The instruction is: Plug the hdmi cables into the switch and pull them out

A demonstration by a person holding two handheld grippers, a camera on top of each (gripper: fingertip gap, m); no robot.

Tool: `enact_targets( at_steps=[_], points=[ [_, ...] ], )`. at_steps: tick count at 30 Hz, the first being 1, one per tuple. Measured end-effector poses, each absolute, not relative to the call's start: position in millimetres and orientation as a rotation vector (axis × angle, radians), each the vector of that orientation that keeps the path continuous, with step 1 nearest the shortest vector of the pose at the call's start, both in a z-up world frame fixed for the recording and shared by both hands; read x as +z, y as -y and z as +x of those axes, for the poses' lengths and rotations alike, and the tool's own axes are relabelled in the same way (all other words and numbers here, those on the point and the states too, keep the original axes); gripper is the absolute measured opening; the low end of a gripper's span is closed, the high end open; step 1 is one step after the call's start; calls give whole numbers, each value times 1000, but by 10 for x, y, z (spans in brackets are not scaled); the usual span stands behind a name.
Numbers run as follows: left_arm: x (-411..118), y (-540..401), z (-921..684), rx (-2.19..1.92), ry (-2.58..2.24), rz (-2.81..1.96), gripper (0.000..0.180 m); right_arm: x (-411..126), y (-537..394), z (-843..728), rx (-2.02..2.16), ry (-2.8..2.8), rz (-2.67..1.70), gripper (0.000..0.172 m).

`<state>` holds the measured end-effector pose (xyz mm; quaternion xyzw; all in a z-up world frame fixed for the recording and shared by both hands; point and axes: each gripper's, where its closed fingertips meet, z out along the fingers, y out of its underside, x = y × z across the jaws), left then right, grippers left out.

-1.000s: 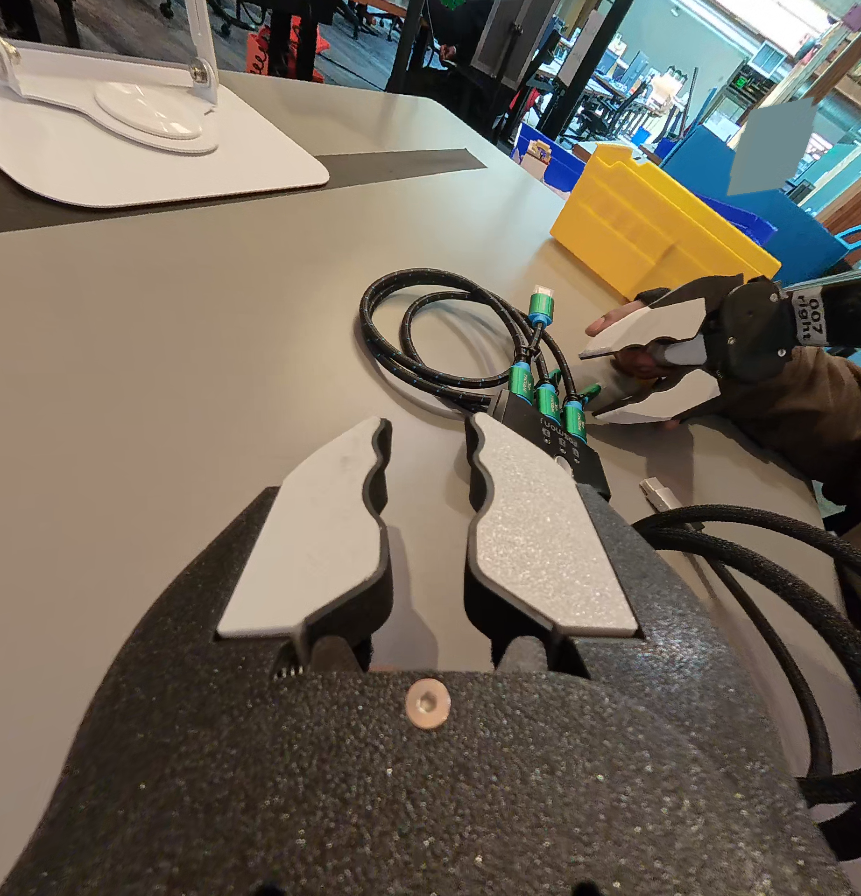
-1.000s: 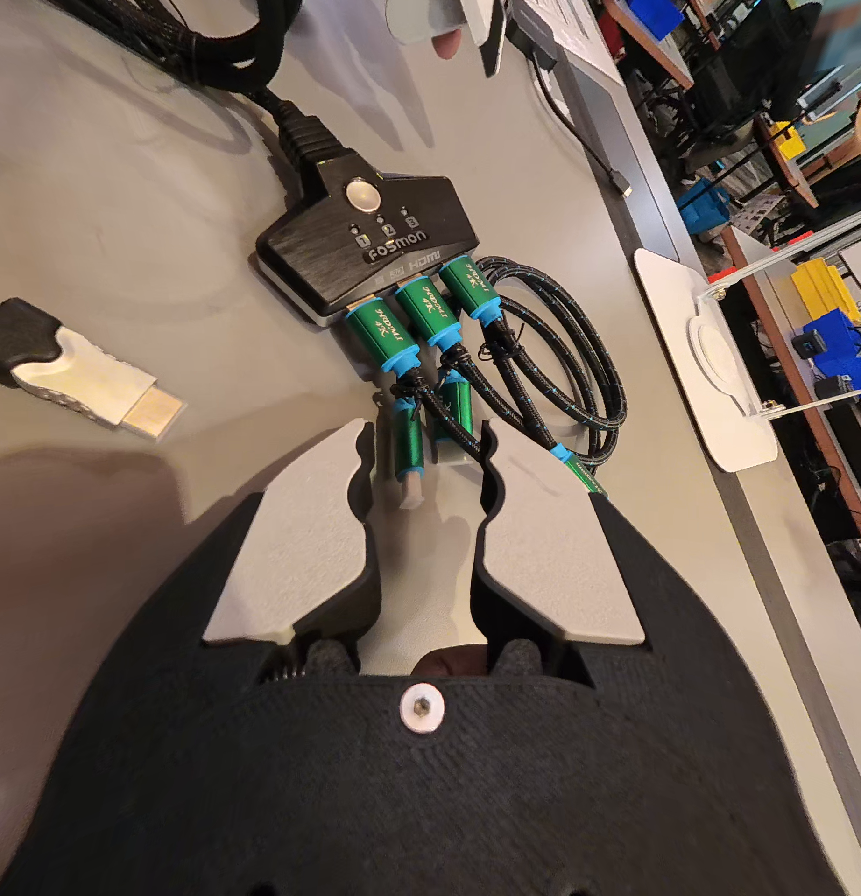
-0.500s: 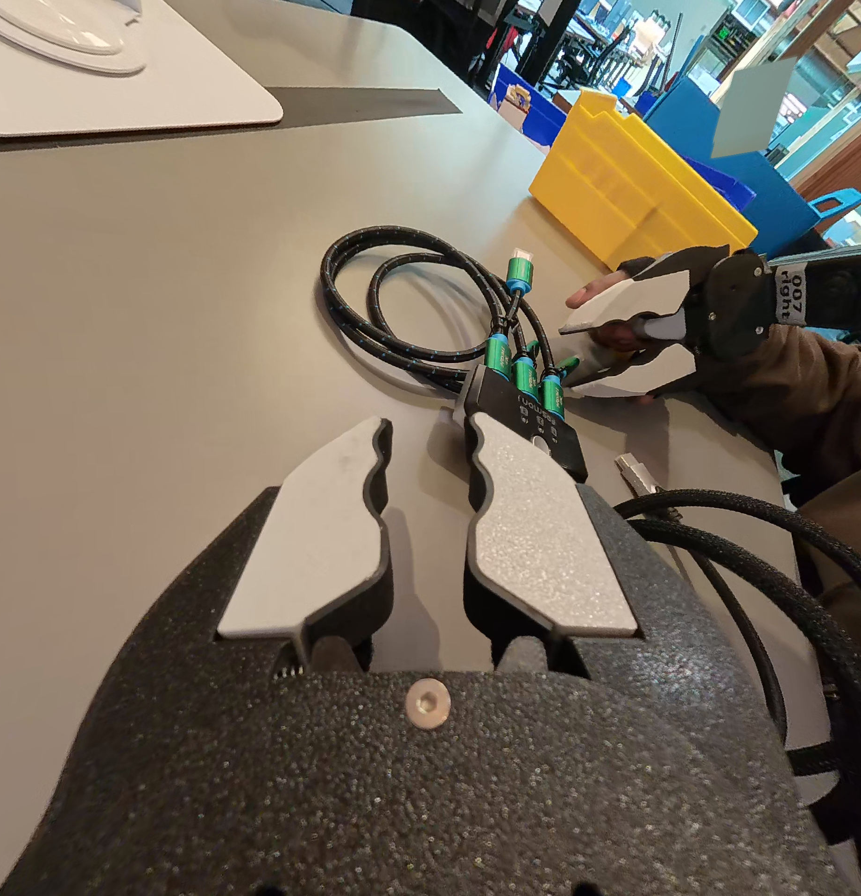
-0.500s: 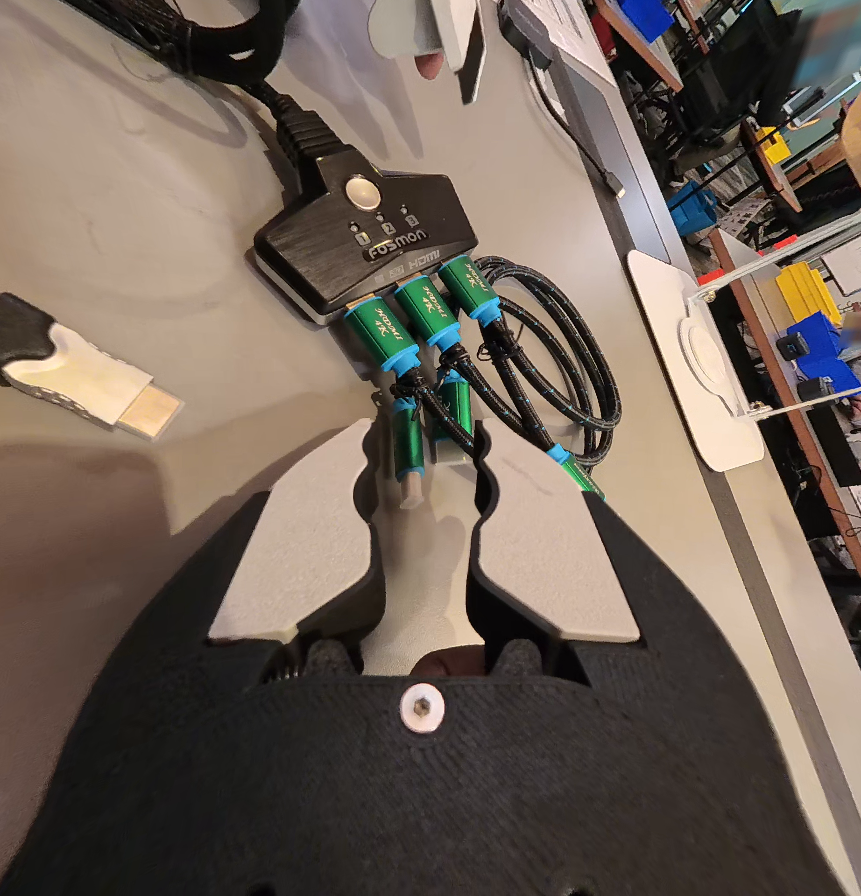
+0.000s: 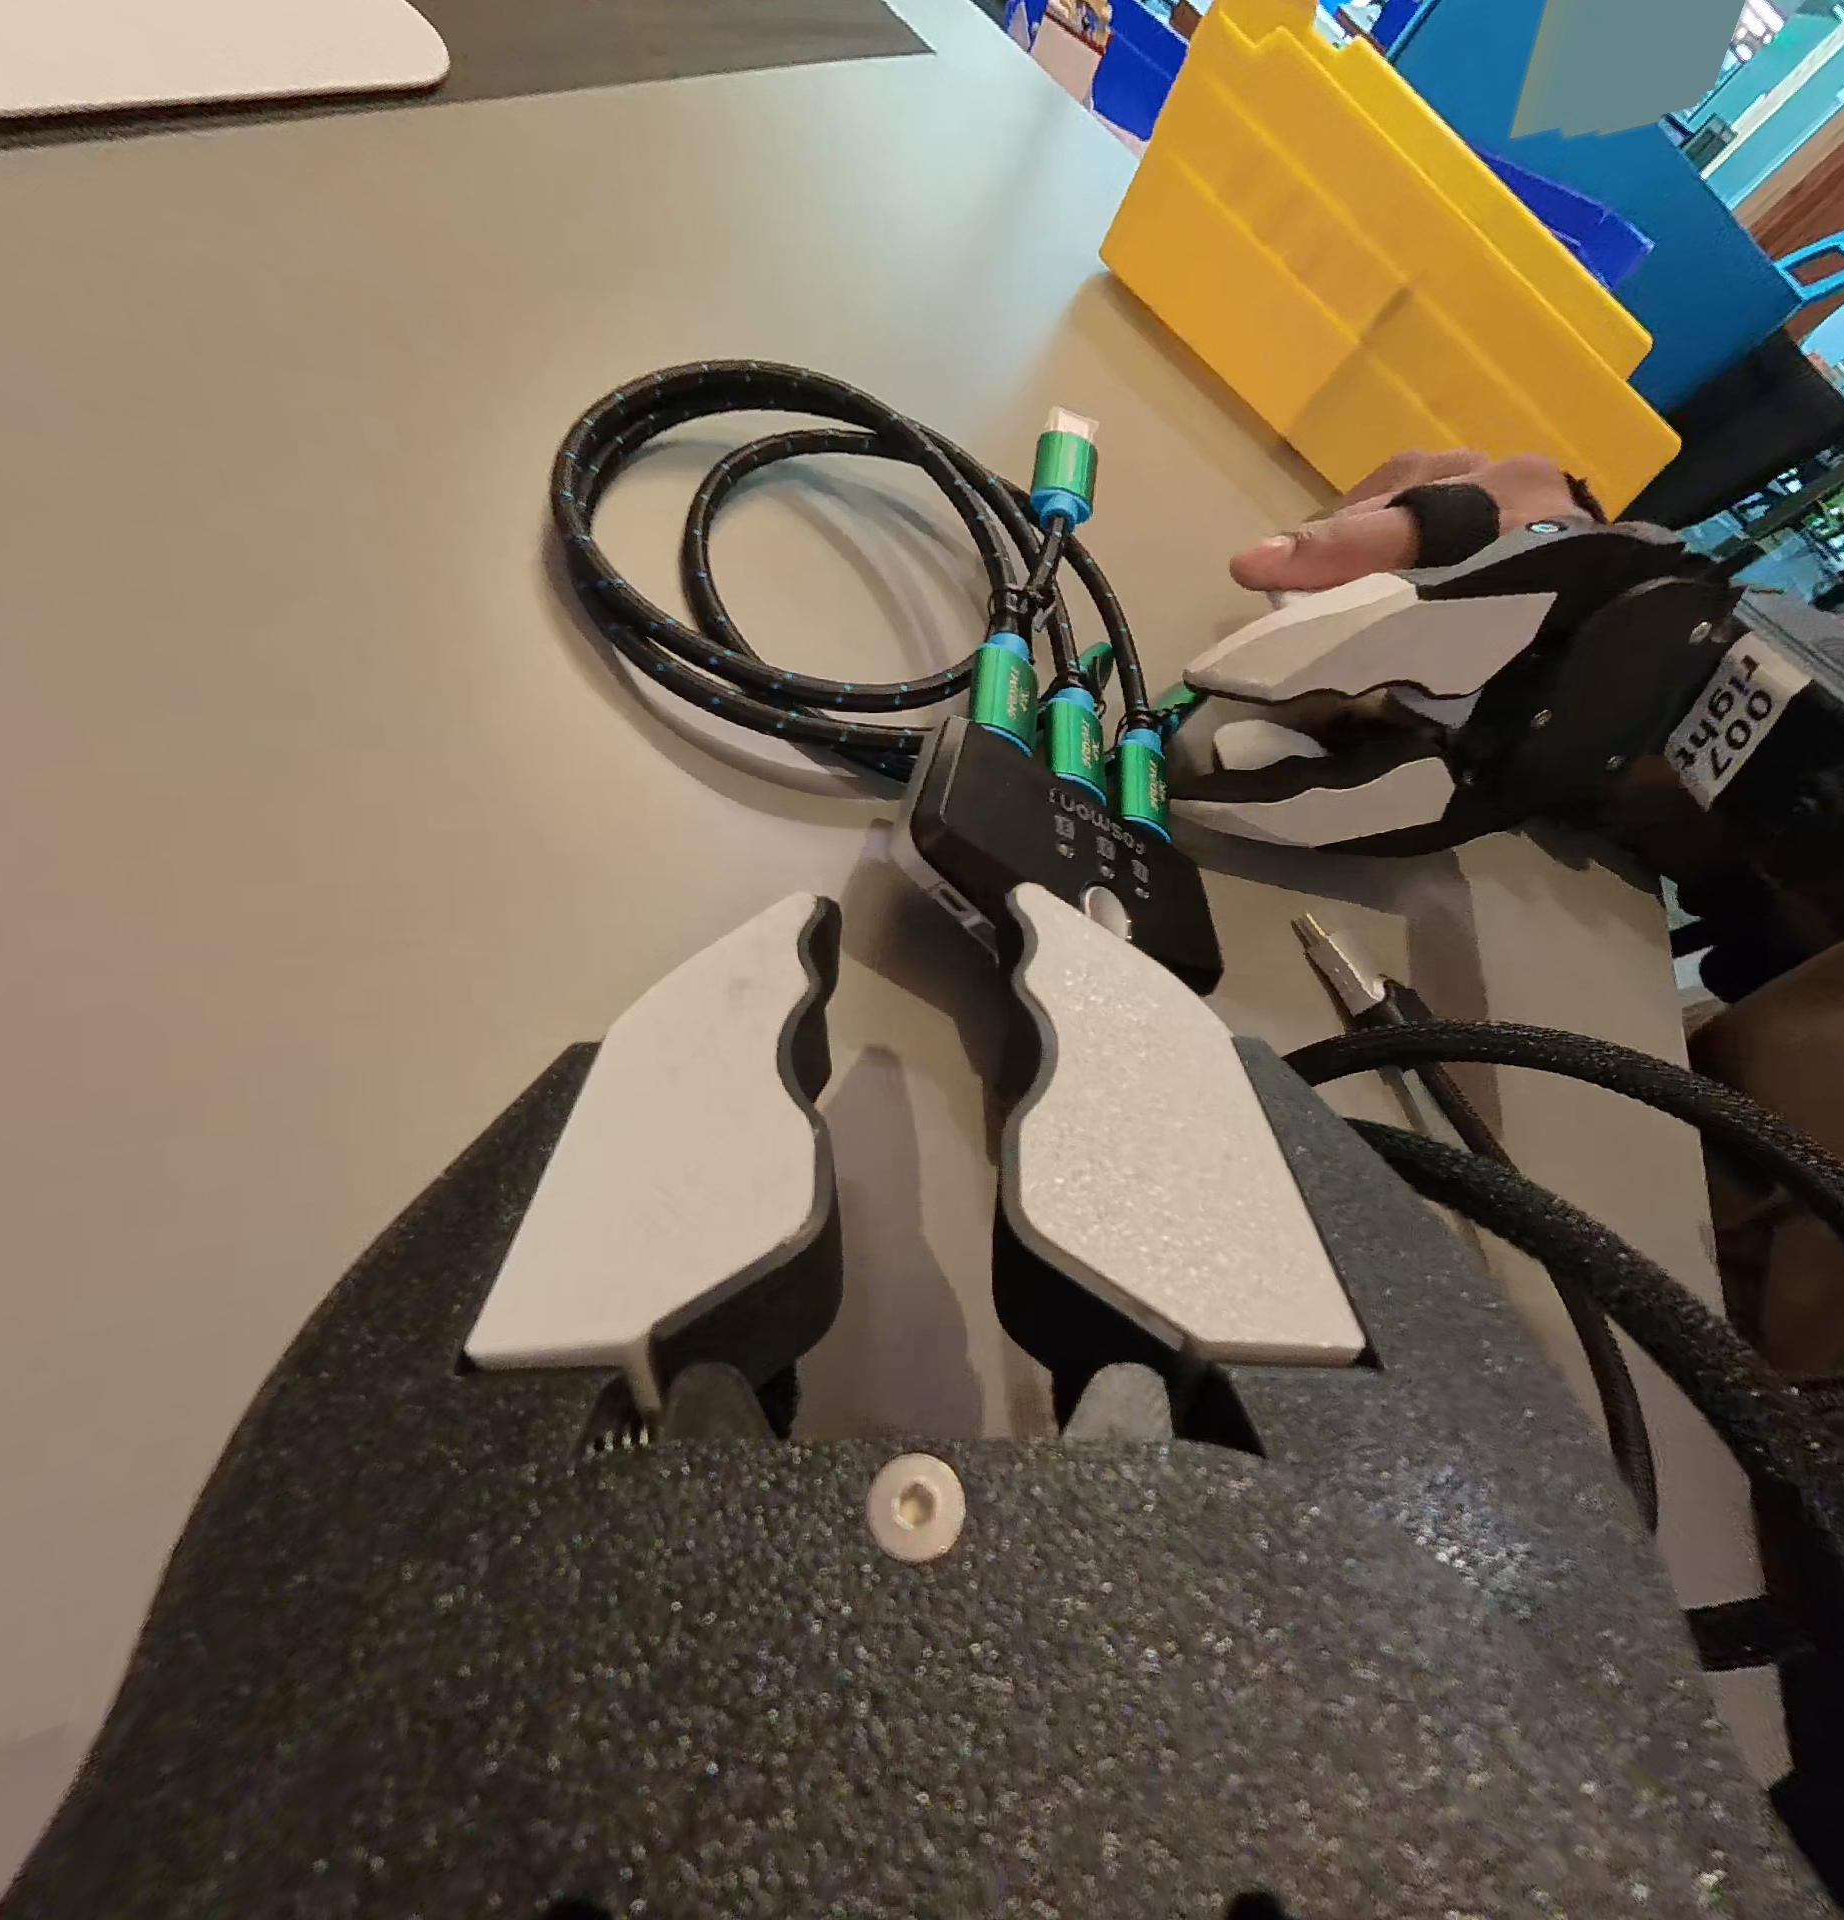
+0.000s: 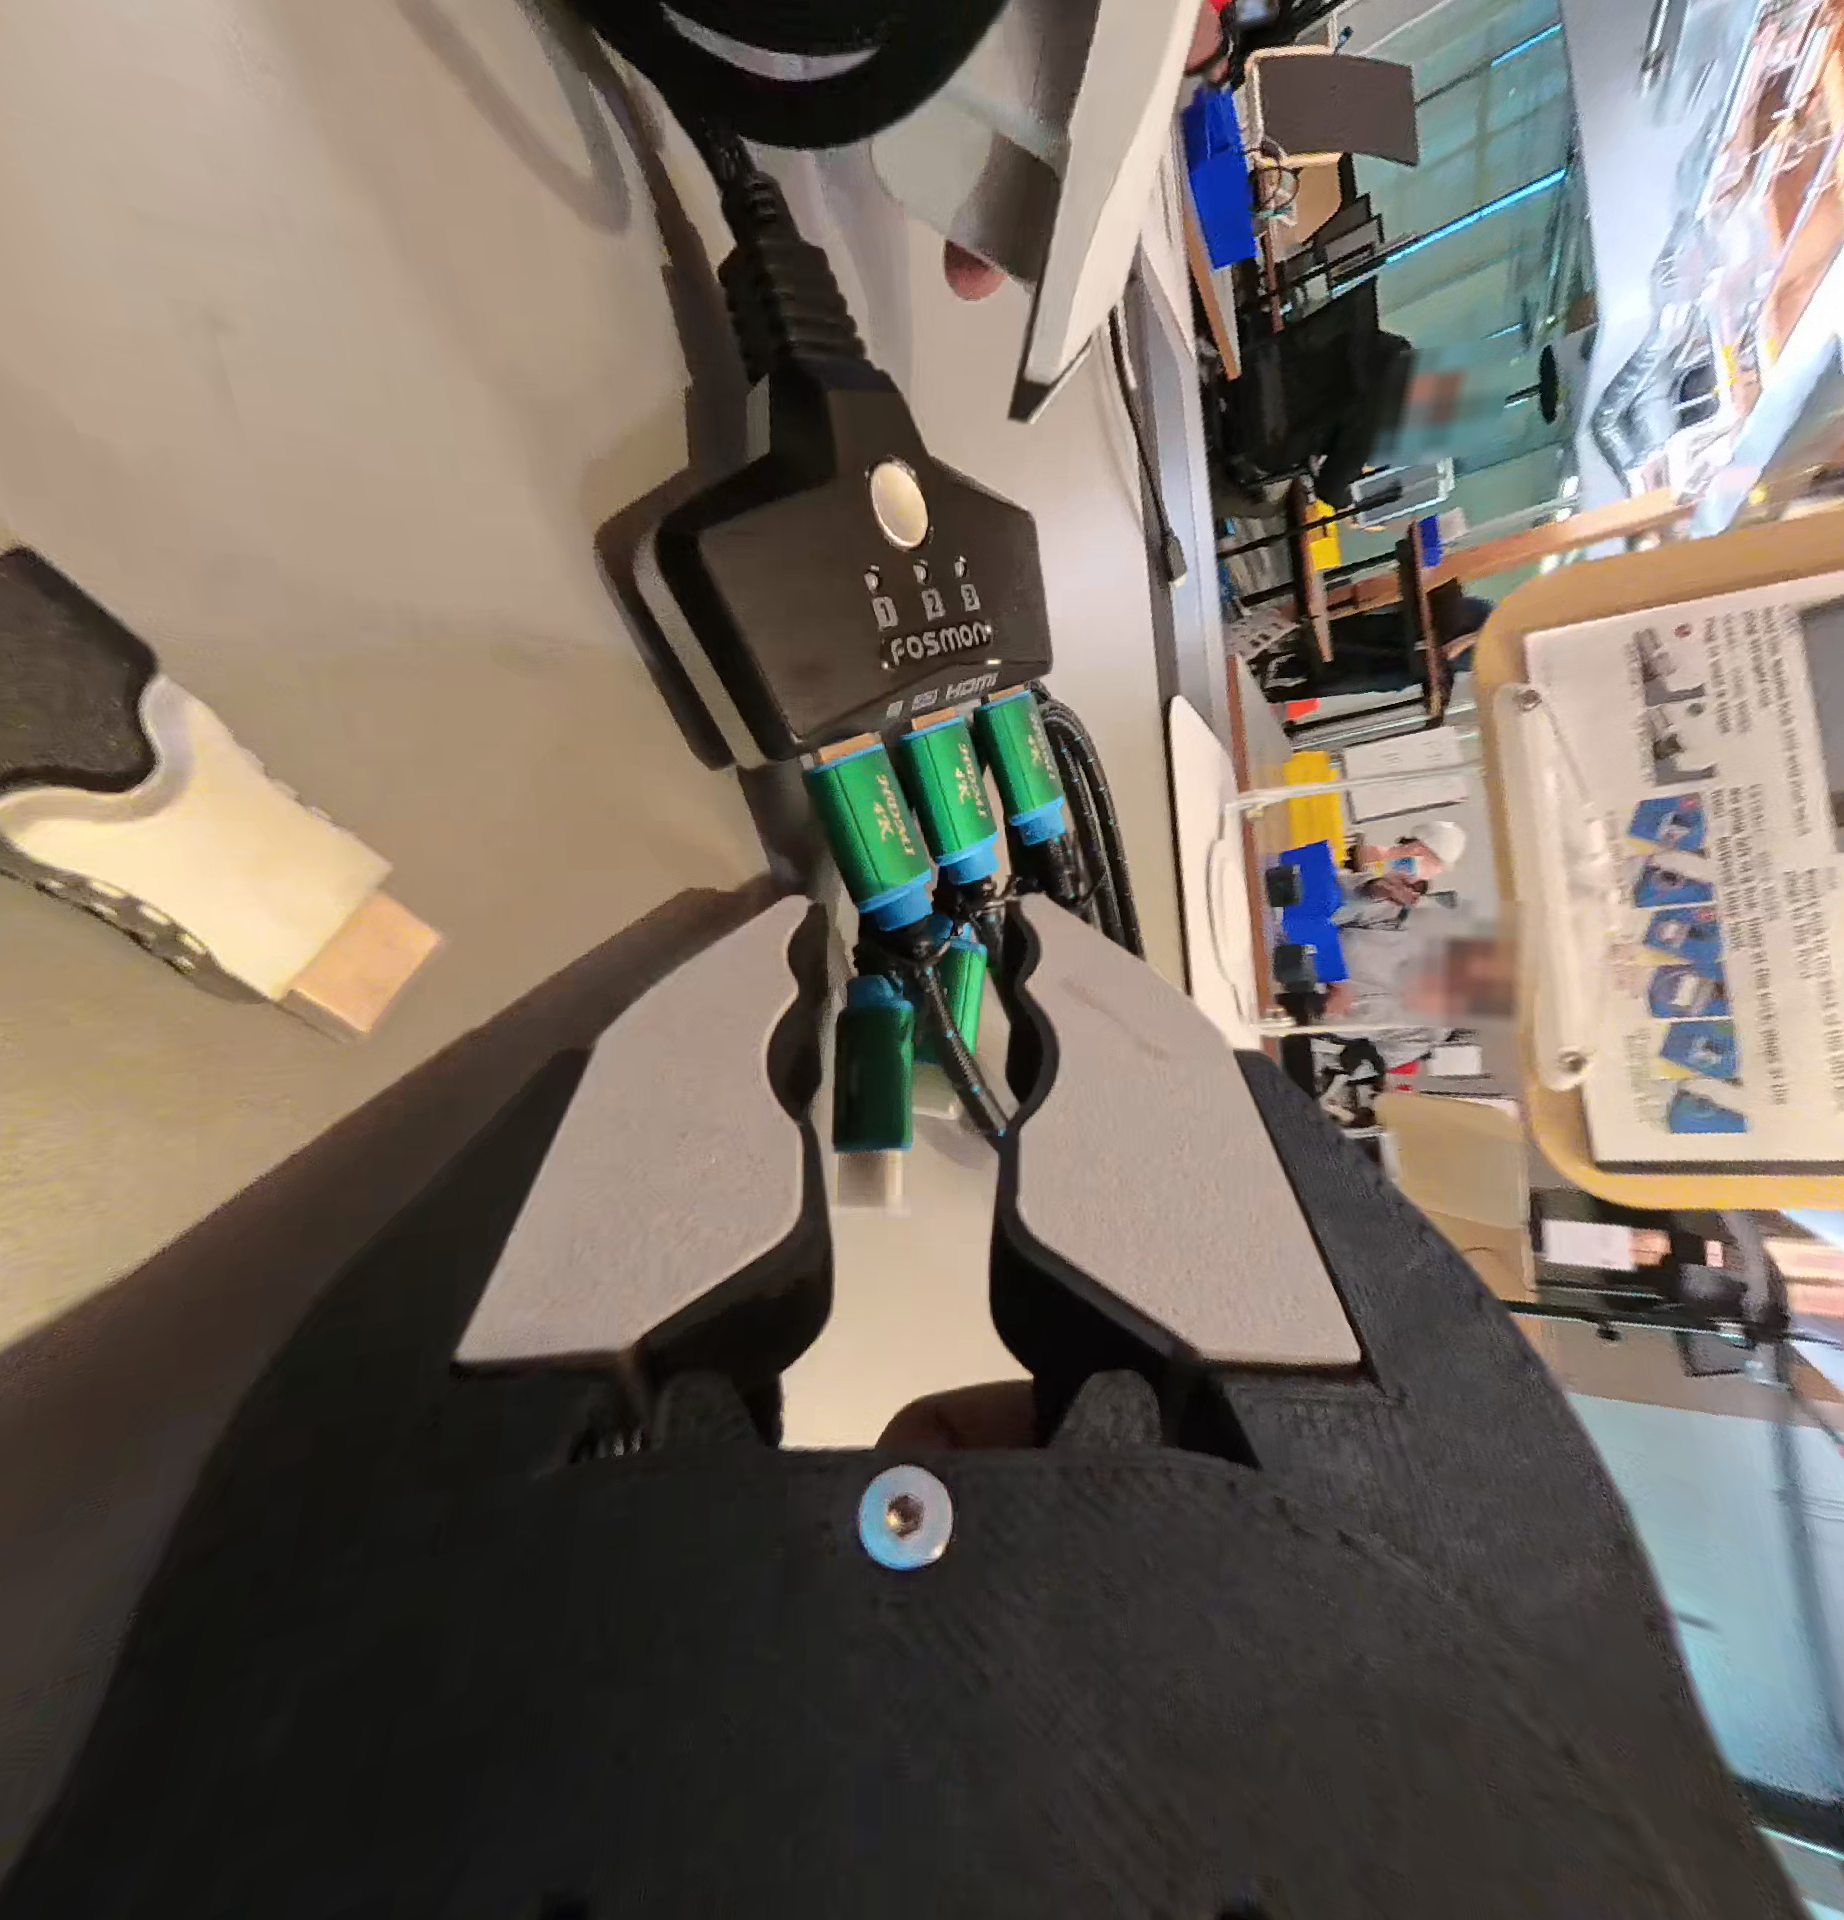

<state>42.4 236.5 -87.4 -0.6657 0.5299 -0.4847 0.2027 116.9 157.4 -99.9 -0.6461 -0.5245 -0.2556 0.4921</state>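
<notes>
**Both grippers converge on the HDMI switch from opposite ends**

We see a black HDMI switch (image 6: 856, 603) lying flat on the grey table (image 5: 274, 623), with three green plugs (image 6: 928, 800) seated side by side in one edge and a thick black cable (image 6: 772, 281) leaving the opposite end. The braided cables (image 5: 689, 582) from the plugs are looped in a coil beside it, which keeps their slack off to one side.

We judge that the two grippers approach from opposite ends so that one can steady the body while the other works at the plugs.

The left gripper (image 5: 913, 914) sits at the cable end of the switch; its jaws are partly spread with only table between them, and its right finger (image 5: 1105, 1039) overlaps the switch's corner. We cannot tell whether it touches.

The right gripper (image 6: 902, 925) faces the plug side. Its jaws are partly spread around loose green connectors (image 6: 876, 1070) and thin braided cable, without clearly pinching them.

A loose silver-tipped HDMI plug (image 6: 222, 883) lies apart to the side, and a yellow bin (image 5: 1365, 281) stands at the table's far edge.
</notes>
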Motion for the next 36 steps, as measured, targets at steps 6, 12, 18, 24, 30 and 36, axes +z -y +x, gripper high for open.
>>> enact_targets(
  at_steps=[6, 12, 18, 24, 30, 36],
  points=[
    [-933, -2199, 466, -1352, -1547, -1878, 30, -1034, -1667, 1166, -722, 1343, -1583, 27],
    [-990, -2103, 471, -1317, -1616, -1883, 30, -1141, -1767, 1148, -742, 1471, -1606, 17],
    [-1001, -2123, 471, -1279, -1606, -1885, 31, -1125, -1905, 1138, -875, 1519, -1552, 18],
    [-1001, -2163, 468, -1289, -1572, -1910, 32, -1081, -2009, 1111, -976, 1529, -1484, 25],
    [-1019, -2160, 466, -1265, -1579, -1916, 37, -1110, -2080, 1093, -1014, 1560, -1433, 15],
    [-934, -2149, 450, -1416, -1538, -1909, 38, -1002, -2037, 1087, -1040, 1513, -1359, 14]
  ],
)
